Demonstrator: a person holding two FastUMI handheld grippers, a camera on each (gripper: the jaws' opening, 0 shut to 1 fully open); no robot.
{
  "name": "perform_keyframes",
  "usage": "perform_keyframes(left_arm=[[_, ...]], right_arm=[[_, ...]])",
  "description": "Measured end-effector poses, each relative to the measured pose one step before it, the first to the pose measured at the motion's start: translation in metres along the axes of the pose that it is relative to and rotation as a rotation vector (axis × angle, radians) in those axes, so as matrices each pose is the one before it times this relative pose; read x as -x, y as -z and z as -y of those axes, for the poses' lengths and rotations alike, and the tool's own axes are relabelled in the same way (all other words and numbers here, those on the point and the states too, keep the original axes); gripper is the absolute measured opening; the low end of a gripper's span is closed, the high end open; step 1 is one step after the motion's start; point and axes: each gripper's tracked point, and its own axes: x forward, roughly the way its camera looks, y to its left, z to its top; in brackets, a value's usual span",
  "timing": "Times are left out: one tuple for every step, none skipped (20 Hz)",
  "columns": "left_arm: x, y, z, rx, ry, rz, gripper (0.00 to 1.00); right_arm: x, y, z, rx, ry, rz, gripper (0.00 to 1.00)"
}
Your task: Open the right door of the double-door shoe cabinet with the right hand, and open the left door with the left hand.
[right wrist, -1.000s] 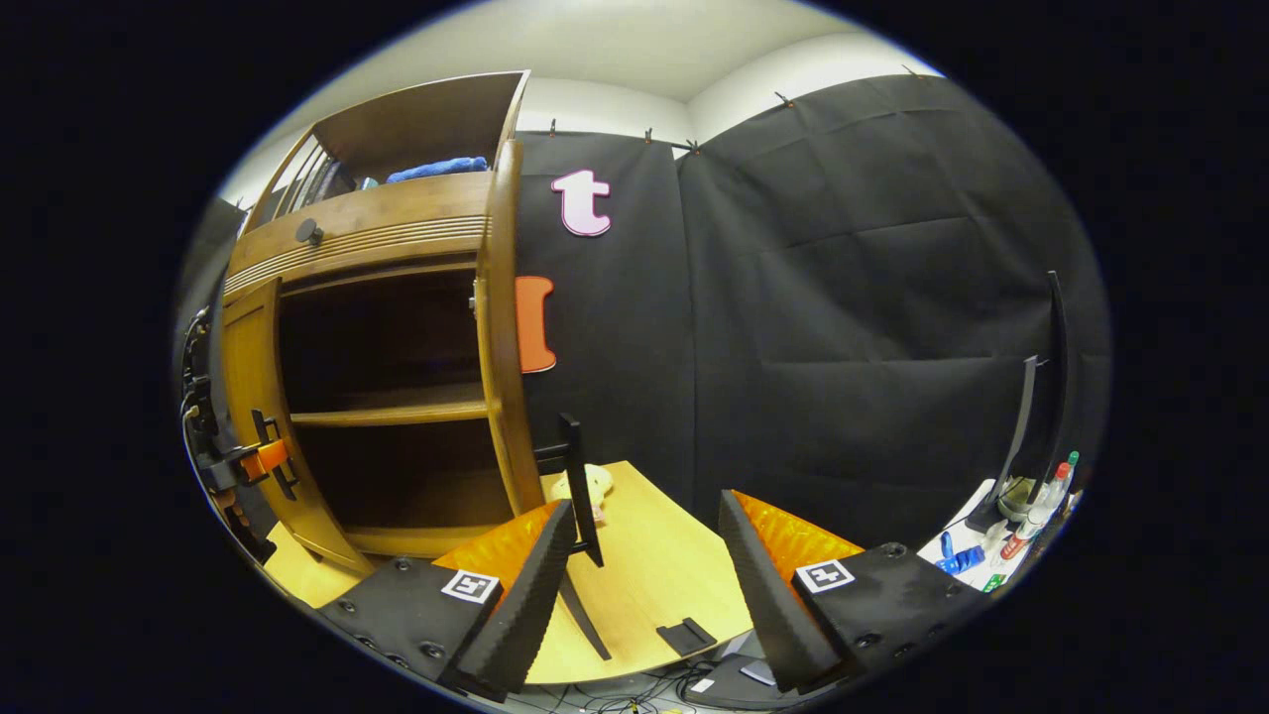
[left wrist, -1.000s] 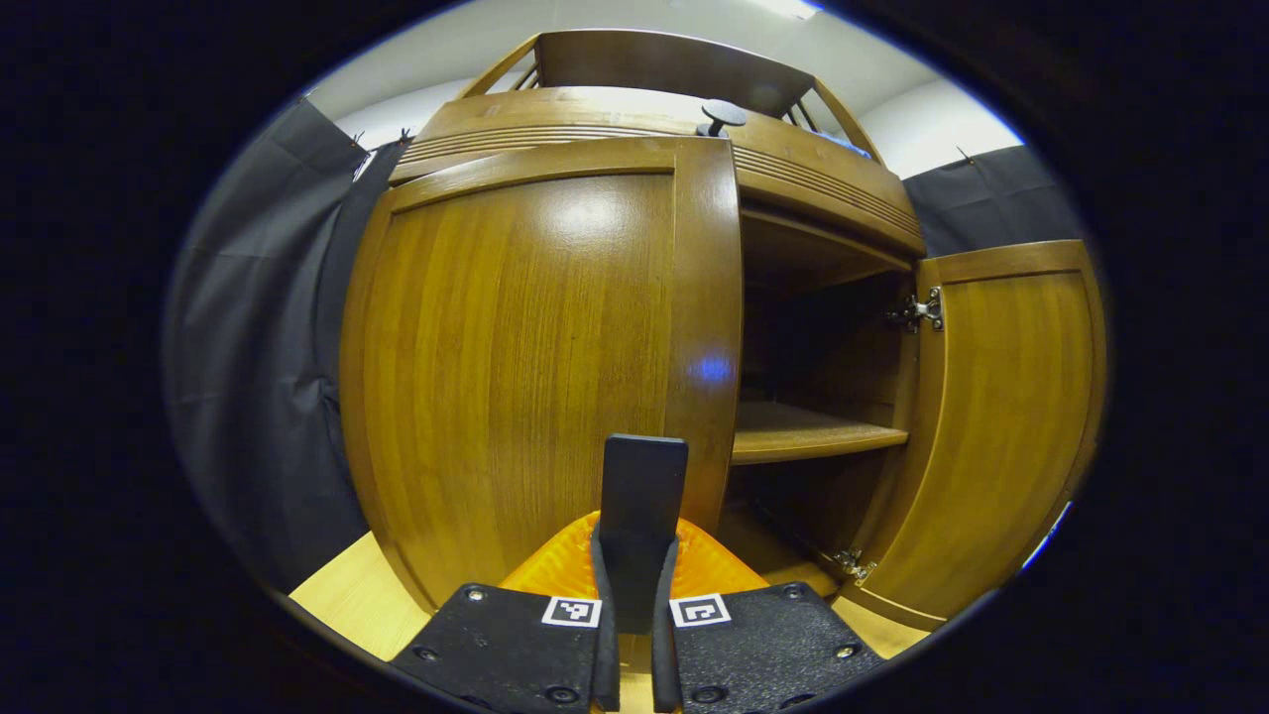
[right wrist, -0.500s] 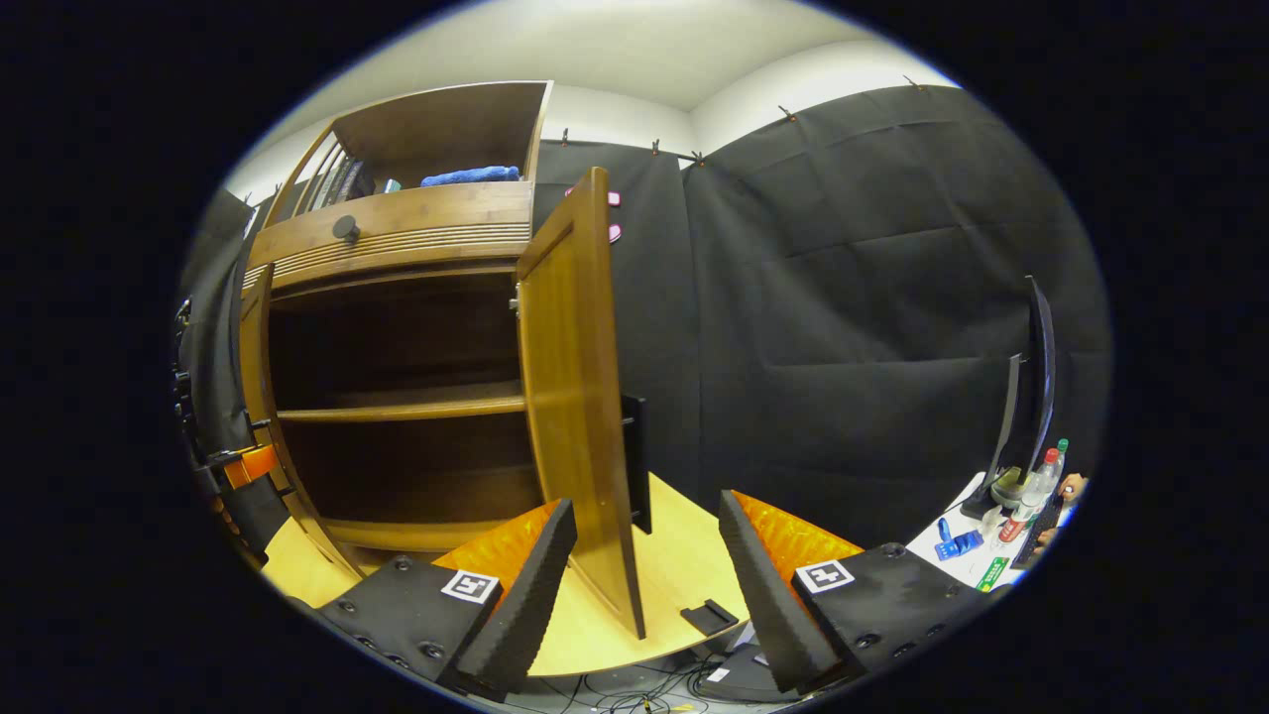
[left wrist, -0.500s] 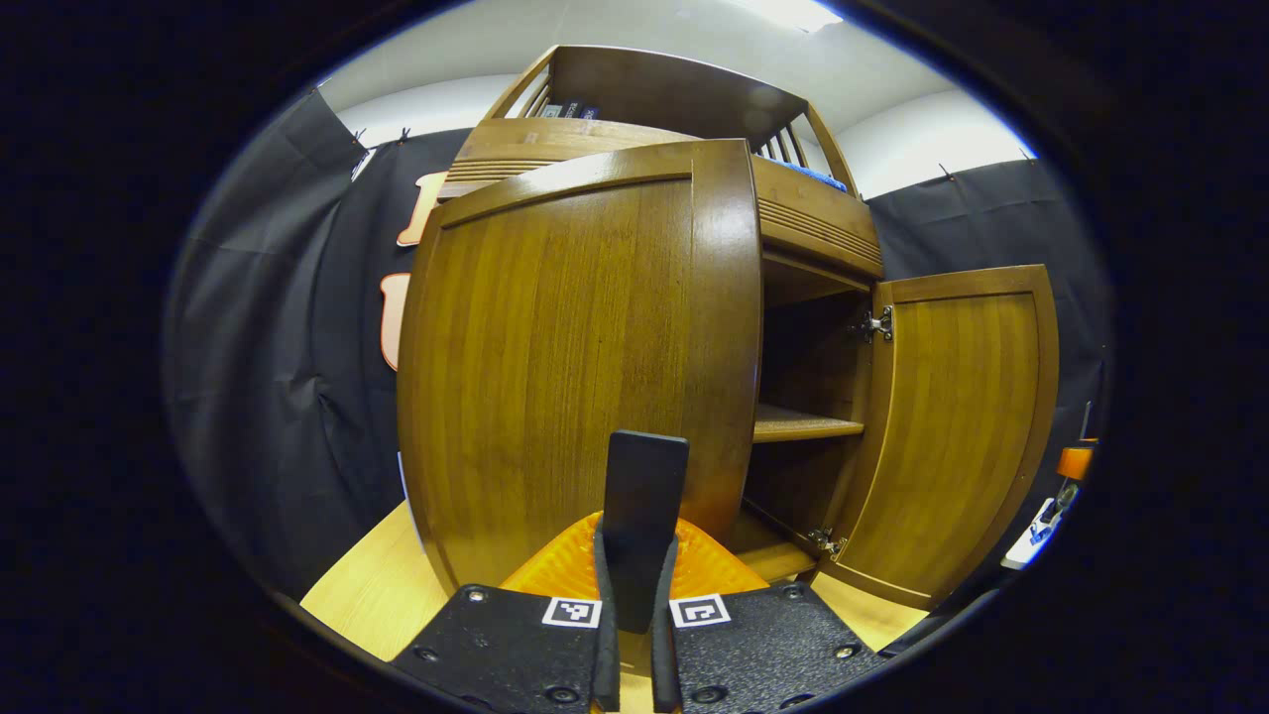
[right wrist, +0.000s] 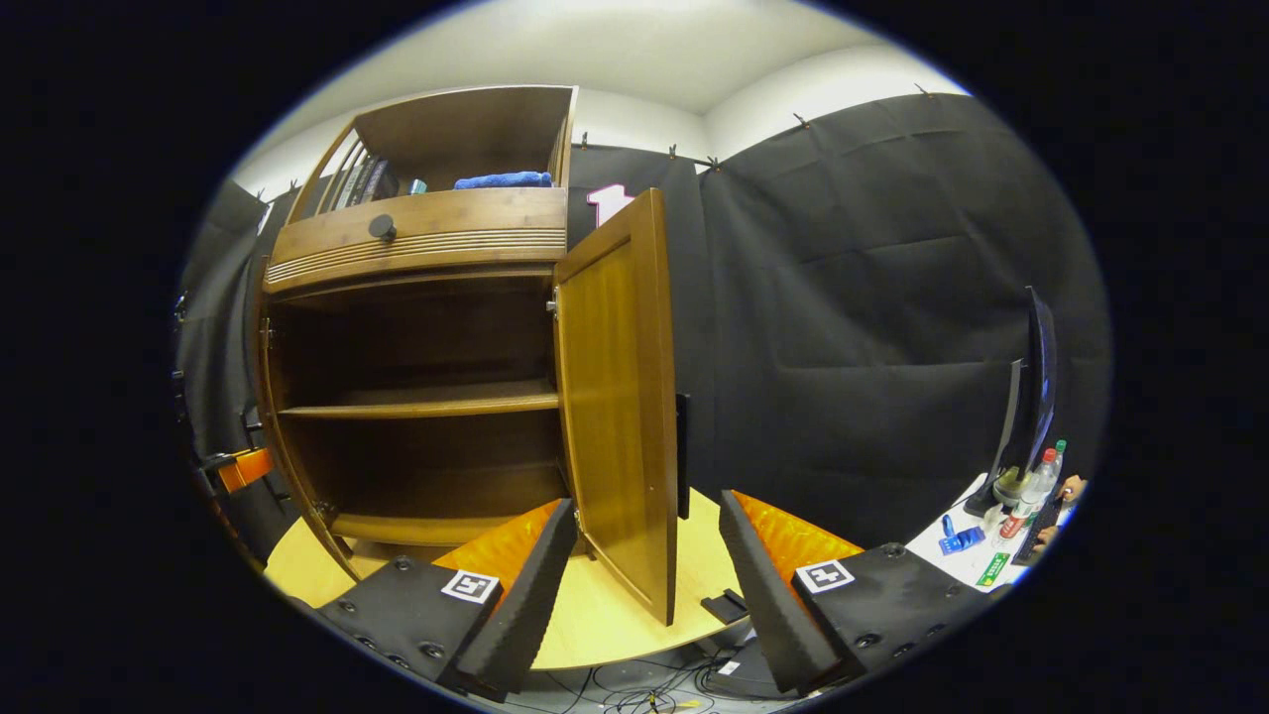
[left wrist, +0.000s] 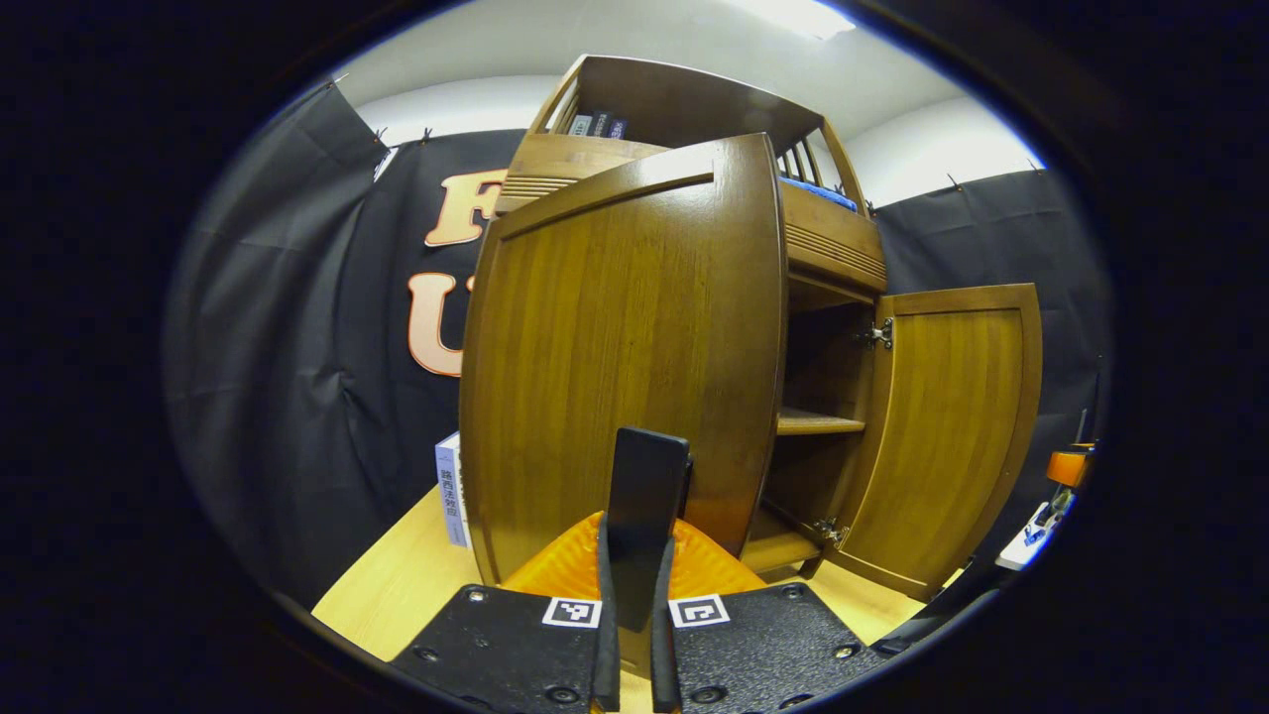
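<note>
- We hold the left tongs point(left wrist: 633, 595) clamped on the left door's black handle point(left wrist: 646, 496), both fingers pressed against it; in our judgement the step in hand is swinging that door fully open.
- To do it well, we reckon the pull should follow the door's arc around its hinges rather than run straight back (a straight tug would strain the handle), with the grip kept firm until the door stands wide.
- The right tongs point(right wrist: 646, 575) hang apart and hold nothing, just in front of the right door point(right wrist: 620, 397), which stands open with its inner face towards us.
- The shoe cabinet point(right wrist: 416, 238) sits on the light wooden surface point(right wrist: 595, 625), against the black cloth wall.
- It is glossy brown wood: a drawer with a dark knob point(right wrist: 382, 227) above, one shelf point(right wrist: 426, 402) across the dark, bare interior.
- The left door point(left wrist: 615, 347) is a framed panel, swung well out from the cabinet front (the right one shows its metal hinges).
</note>
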Motion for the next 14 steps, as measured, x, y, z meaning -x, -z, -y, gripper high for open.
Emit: perform_keyframes(left_arm=[[0.00658, -0.00108, -0.00638, -0.00407, -0.00982, 0.00133, 0.12], [0.00287, -0.00042, -0.00532, -0.00570, -0.00843, -0.00009, 0.10], [0.00430, -0.00018, -0.00407, -0.00762, -0.00800, -0.00041, 0.09], [0.00374, -0.00056, -0.00393, -0.00417, -0.00580, -0.00111, 0.08], [0.00259, -0.00029, -0.00292, 0.00134, -0.00277, 0.00120, 0.06], [0.00189, -0.00023, -0.00432, 0.00532, -0.00317, -0.00123, 0.05], [0.00125, -0.00029, -0.00526, 0.00538, -0.00609, 0.00098, 0.07], [0.00452, -0.00164, -0.00580, 0.00194, -0.00740, 0.00327, 0.07], [0.00222, 0.00116, -0.00420, -0.00224, -0.00825, 0.00142, 0.07], [0.00171, -0.00218, -0.00587, -0.00394, -0.00904, 0.00093, 0.06], [0.00180, 0.00018, -0.00568, -0.00281, -0.00891, 0.00003, 0.04], [0.00319, 0.00068, -0.00514, 0.00130, -0.00845, 0.00106, 0.03], [0.00303, -0.00087, -0.00468, -0.00116, -0.00447, 0.00165, 0.02], [0.00077, -0.00090, -0.00488, -0.00667, -0.00640, 0.00029, 0.02]], right_arm=[[-0.00024, 0.00073, -0.00052, 0.00307, -0.00403, -0.00211, 0.84], [0.00120, -0.00053, -0.00125, 0.00201, -0.00615, -0.00298, 0.84], [0.00121, 0.00063, -0.00242, 0.00031, -0.00828, -0.00296, 0.84], [0.00083, 0.00053, -0.00171, 0.00031, -0.00843, -0.00198, 0.84], [0.00071, 0.00020, -0.00202, 0.00105, -0.00854, -0.00023, 0.84], [-0.00033, -0.00016, -0.00169, 0.00212, -0.00717, 0.00003, 0.84], [-0.00013, 0.00040, -0.00178, 0.00086, -0.00838, 0.00029, 0.84], [-0.00005, -0.00034, -0.00204, 0.00085, -0.00862, -0.00046, 0.84], [0.00022, -0.00006, -0.00163, 0.00197, -0.00825, -0.00093, 0.84], [-0.00007, -0.00032, -0.00171, 0.00139, -0.00624, 0.00056, 0.84], [0.00022, -0.00004, -0.00140, 0.00129, -0.00668, 0.00161, 0.84], [-0.00081, -0.00052, -0.00162, 0.00143, -0.00635, 0.00203, 0.84], [-0.00022, -0.00006, -0.00153, 0.00126, -0.00631, 0.00084, 0.84], [-0.00035, 0.00010, -0.00197, 0.00137, -0.00684, -0.00135, 0.84]])
